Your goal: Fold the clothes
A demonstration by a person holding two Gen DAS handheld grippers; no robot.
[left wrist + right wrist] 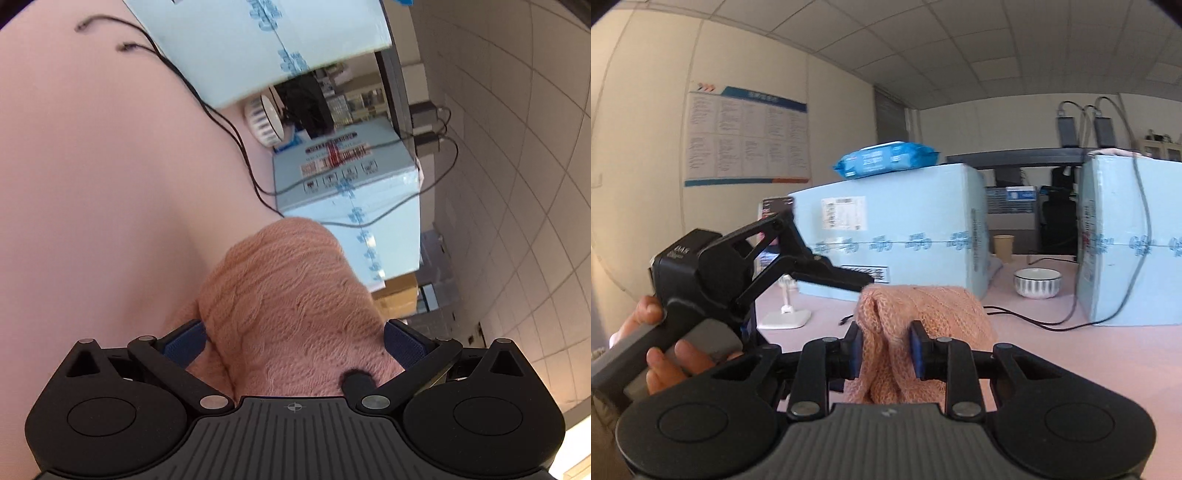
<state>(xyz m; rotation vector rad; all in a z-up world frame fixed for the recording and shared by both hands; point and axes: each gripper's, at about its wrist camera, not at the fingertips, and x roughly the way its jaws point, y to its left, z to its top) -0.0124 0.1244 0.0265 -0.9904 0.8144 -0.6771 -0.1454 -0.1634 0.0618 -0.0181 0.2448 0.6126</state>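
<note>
A pink knit garment (pixel 288 288) is bunched up above the pink table (pixel 92 184). In the left wrist view it fills the wide gap between the blue pads of my left gripper (pixel 293 345), which grips it as a thick bundle. In the right wrist view the same garment (pixel 934 306) hangs in folds, and my right gripper (pixel 886 350) is shut on one fold, with both blue pads pressing into the knit. The left gripper's finger (pixel 834 275) comes in from the left to the garment's top edge. A hand (pixel 665 354) holds that gripper, and its other finger is hidden.
Two large light-blue boxes (pixel 894 236) (pixel 1126 240) stand at the back of the table (pixel 1089 362). A striped bowl (pixel 1037 282) and a paper cup (pixel 1003 247) sit between them. A black cable (pixel 1034 317) trails across the table. A white stand (pixel 785 317) sits at the left.
</note>
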